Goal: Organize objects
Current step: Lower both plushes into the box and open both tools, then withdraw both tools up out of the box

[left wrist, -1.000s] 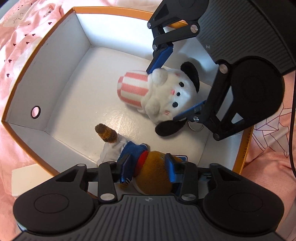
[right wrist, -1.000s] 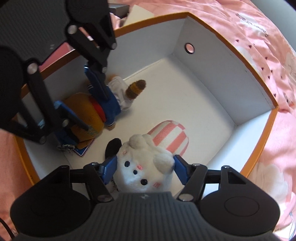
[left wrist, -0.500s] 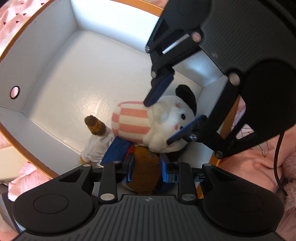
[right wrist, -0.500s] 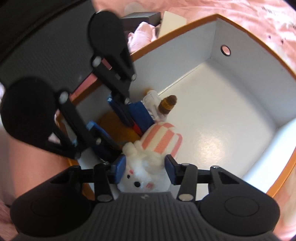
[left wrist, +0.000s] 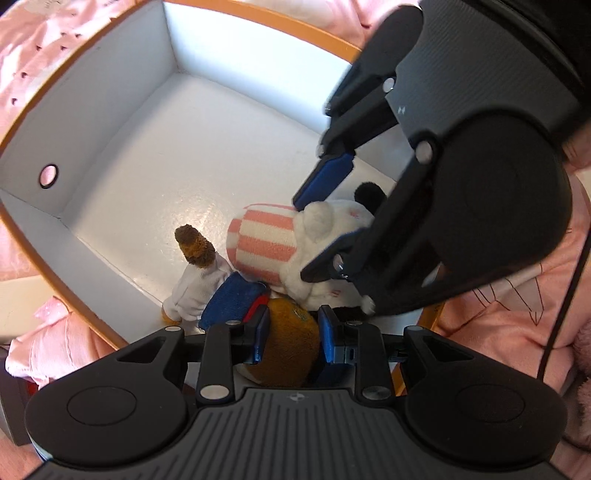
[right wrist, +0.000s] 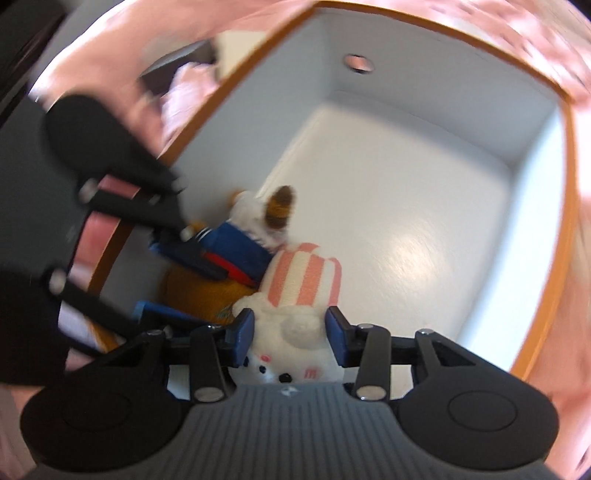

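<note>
The left tongs point(left wrist: 291, 336) gripped the brown plush point(left wrist: 284, 347); the right tongs point(right wrist: 290, 338) were closing on the white plush point(right wrist: 291, 347), best nestled side by side in the box point(left wrist: 110, 92).

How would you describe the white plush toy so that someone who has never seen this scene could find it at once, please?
Look inside the white box with the orange rim lying on pink bedding. Two plush toys lie together in one corner of it; the white plush toy sits between the pads of the right tool. Unlike the brown plush toy in blue clothes beside it, it has black ears and a pink-and-white striped body.
</note>
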